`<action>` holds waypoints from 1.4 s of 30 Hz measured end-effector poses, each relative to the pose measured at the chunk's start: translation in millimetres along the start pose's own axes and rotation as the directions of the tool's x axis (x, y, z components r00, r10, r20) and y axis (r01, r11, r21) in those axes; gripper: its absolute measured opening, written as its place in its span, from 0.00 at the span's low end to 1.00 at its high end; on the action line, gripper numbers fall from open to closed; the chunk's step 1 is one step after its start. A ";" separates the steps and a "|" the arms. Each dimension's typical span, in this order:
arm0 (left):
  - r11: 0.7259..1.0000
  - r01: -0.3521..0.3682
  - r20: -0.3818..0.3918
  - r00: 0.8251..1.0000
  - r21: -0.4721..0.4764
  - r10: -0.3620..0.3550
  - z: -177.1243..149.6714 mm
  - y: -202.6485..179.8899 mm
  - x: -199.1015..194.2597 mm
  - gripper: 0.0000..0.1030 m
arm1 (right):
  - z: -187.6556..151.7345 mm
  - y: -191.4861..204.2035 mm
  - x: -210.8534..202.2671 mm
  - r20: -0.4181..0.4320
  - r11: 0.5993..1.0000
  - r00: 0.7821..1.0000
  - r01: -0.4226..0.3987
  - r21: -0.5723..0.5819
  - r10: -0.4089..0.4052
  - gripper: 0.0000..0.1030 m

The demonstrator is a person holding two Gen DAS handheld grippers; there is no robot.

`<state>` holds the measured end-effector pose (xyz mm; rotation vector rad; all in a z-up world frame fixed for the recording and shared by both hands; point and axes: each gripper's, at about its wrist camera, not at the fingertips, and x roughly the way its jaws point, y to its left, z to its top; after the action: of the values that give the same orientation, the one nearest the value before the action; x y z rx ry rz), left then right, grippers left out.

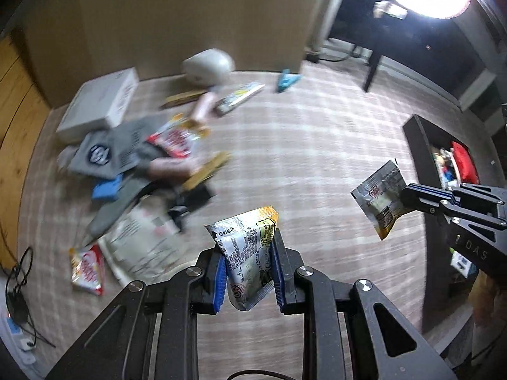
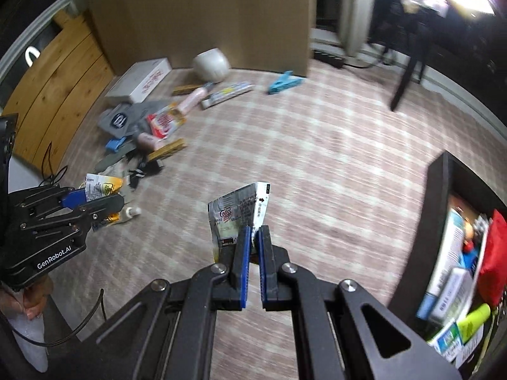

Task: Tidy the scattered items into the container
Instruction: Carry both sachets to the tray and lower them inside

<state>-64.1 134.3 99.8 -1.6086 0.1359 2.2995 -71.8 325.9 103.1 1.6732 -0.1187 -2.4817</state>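
Note:
My left gripper [image 1: 248, 242] is shut on a silver and orange creamer sachet [image 1: 247, 253], held above the checked carpet. My right gripper [image 2: 255, 229] is shut on the edge of a second silver sachet [image 2: 237, 212]. In the left wrist view the right gripper [image 1: 407, 198] appears at the right with its sachet [image 1: 377, 196]. The right wrist view shows the left gripper [image 2: 95, 199] at the left with its sachet [image 2: 101, 186]. The dark container [image 2: 439, 196] stands on the floor at the right, also seen as the container [image 1: 418, 148], and holds several items. A pile of scattered items [image 2: 149, 133] lies at the left.
A white box [image 2: 139, 82], a white pot [image 2: 210, 63], a turquoise clip [image 2: 283, 82] and a long packet [image 2: 226, 93] lie near the brown wall. A red and white sachet [image 1: 87, 269] and cables [image 1: 19, 288] lie at the left. A table leg [image 2: 405, 79] stands at the far right.

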 end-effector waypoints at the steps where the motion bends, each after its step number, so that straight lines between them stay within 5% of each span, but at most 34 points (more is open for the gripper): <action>1: 1.000 0.009 0.004 1.000 0.014 -0.009 4.1 -8.3 0.4 0.22 | -1.6 -6.0 -3.1 0.006 1.000 1.000 0.003 0.012 -0.003 0.05; 12: 0.962 0.158 -0.009 0.987 0.224 -0.161 33.2 -143.4 2.4 0.22 | -53.1 -125.0 -72.9 0.079 0.953 0.989 0.096 0.287 -0.124 0.05; 22: 0.857 0.297 -0.120 0.955 0.422 -0.272 9.2 -275.4 2.3 0.22 | -146.2 -233.8 -134.1 0.059 0.816 0.961 0.194 0.545 -0.269 0.05; 33: 0.740 0.367 -0.207 0.930 0.564 -0.304 -30.7 -358.8 -13.0 0.27 | -220.5 -280.5 -170.9 0.014 0.695 0.935 0.253 0.673 -0.354 0.06; 40: 0.756 0.355 -0.208 0.935 0.550 -0.288 -31.9 -359.4 -9.5 0.33 | -223.4 -282.5 -171.1 0.005 0.693 0.938 0.253 0.675 -0.348 0.11; 42: 0.765 0.349 -0.203 0.937 0.542 -0.284 -29.9 -355.2 -8.9 0.33 | -221.1 -280.3 -169.3 0.004 0.698 0.939 0.254 0.670 -0.345 0.19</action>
<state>79.3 458.7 136.3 -1.3112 0.4916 1.6862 173.9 633.8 133.7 1.8747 -0.9238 -3.0305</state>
